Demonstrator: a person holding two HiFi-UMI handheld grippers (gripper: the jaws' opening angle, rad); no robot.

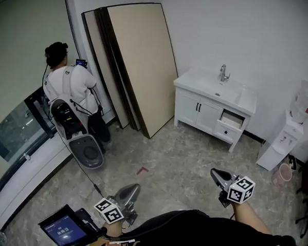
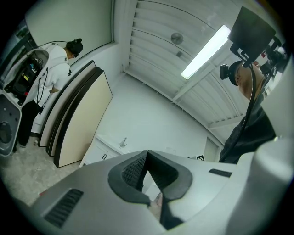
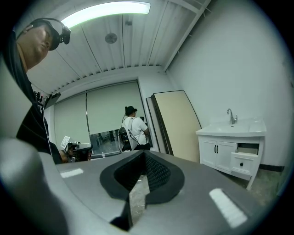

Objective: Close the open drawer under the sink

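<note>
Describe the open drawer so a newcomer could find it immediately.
Against the back wall stands a white vanity cabinet with a faucet on top. On its right side the upper drawer juts out; the knobbed drawer below and the double doors beside it are shut.

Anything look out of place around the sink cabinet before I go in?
Yes: the drawer at the right of the sink cabinet stands pulled out with its inside showing, while the two doors beside it are shut. A small red scrap also lies on the floor in front.

L gripper (image 1: 134,188) shut, R gripper (image 1: 215,173) shut, both empty
</note>
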